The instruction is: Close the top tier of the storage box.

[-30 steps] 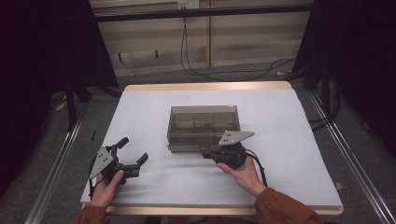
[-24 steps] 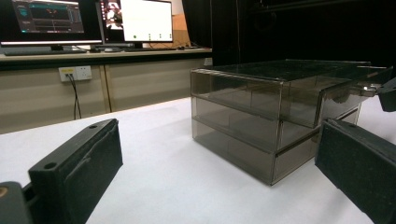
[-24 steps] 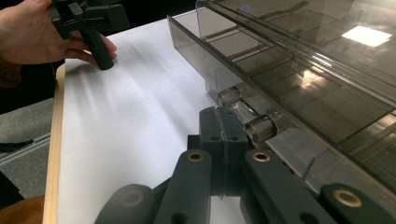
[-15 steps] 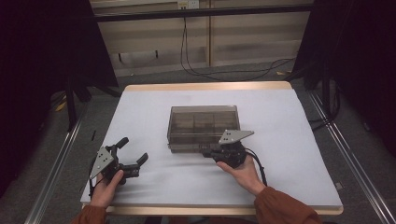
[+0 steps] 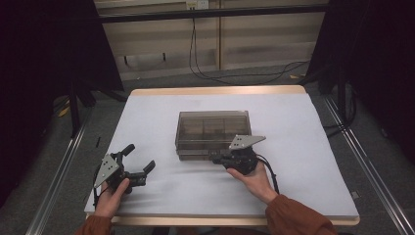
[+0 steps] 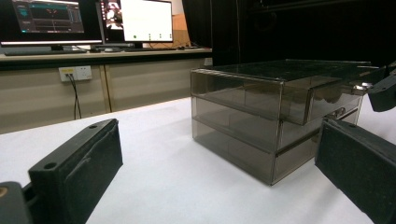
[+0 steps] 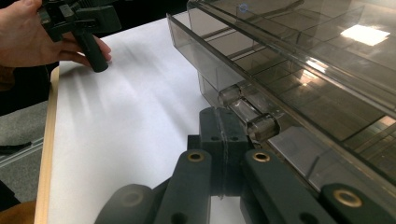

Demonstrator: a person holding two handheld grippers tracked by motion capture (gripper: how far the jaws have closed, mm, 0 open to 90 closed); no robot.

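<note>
Risk: my right tongs (image 7: pixel 224 135) closed flat at clear drawer handle (image 7: pixel 245 109), seemingly gripping nothing; pull may slip off, or light drawer box (image 5: pixel 213 134) slides on table (image 5: pixel 313 147), unbraced. Box mid-table, front touching right tongs. Left tongs (image 5: pixel 137 164) wide open, empty, well apart, near-left.

Left tool (image 5: pixel 138 164) jaws wide apart, resting low; right tool (image 5: pixel 215 157) jaws pressed together

White-covered table (image 5: pixel 156 117) on grey floor (image 5: pixel 161 83); beige panelled wall (image 5: pixel 244 44) behind, cables (image 5: pixel 195 54) hanging; monitors (image 6: pixel 88 21) lit on desk (image 6: pixel 102 55); dark sides
</note>
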